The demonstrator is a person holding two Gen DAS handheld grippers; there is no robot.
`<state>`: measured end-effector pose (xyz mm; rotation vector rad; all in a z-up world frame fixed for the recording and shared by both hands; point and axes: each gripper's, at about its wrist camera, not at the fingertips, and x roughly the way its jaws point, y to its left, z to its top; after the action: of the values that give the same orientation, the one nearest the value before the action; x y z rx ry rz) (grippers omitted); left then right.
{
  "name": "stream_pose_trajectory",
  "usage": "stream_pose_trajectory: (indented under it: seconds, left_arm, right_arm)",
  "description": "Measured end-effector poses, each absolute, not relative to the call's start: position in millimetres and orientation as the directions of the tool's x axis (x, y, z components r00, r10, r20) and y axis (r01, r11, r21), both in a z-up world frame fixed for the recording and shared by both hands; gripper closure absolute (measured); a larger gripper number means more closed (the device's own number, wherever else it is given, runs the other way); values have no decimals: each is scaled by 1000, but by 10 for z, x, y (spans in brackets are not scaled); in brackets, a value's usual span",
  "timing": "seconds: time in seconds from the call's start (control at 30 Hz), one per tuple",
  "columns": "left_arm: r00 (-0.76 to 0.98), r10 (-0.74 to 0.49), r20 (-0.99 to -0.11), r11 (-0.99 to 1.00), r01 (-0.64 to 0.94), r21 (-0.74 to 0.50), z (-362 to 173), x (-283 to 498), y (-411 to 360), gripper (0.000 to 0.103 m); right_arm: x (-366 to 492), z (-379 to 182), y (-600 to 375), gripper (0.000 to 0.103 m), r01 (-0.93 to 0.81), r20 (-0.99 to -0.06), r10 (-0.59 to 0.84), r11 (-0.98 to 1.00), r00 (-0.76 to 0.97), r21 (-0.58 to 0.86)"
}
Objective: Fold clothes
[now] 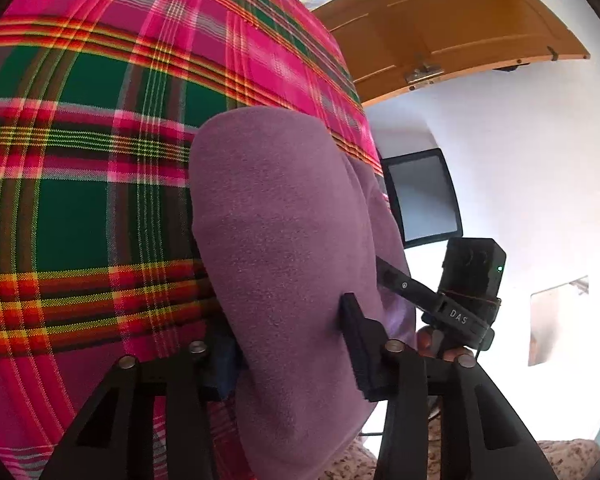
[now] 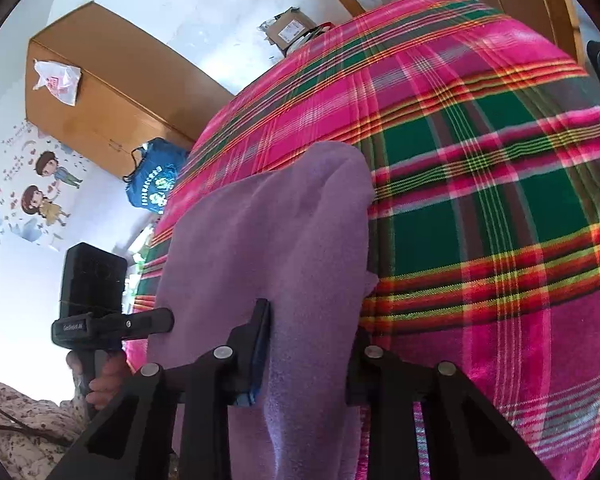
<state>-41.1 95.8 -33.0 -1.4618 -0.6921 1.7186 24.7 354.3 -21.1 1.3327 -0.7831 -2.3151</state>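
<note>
Garment (image 1: 284,240) hangs between both tongs, plaid blanket (image 1: 80,160) spread behind.

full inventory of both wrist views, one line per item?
garment: 1, purple, held above the blanket by both grippers
blanket: 1, pink and green plaid, covering the surface below
cabinet: 1, orange-brown wood, against the wall
plastic bag: 1, white, on the cabinet
blue bag: 1, beside the cabinet
parcel: 1, brown, past the blanket's far edge
screen: 1, dark frame, by the wall
left gripper: black, shut on garment
right gripper: black, shut on garment
hand: 1, on the left gripper's handle
</note>
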Motion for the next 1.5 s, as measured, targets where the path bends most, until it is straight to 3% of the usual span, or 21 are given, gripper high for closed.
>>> stream_pose_trajectory:
  seconds: [0.37,1.2,1.5]
  left_arm:
    - [-156,822,-548,-570,-219,-792,-33,-612,637,58]
    - [-416,574,-705,-782,-23,-623,255,-1666,-1002,58]
    - [-450,504,-737,-816,32,-577,237,-1928,-1154,58]
  right_arm:
    - [112,108,3282,77,119,-615,-582,-771,-532,626]
    - [-1463,-88,1613,77,291,-584,-709,-700,-395,652]
    - [-1761,-192,1266,77,320,-589,-699,-712,-405,625]
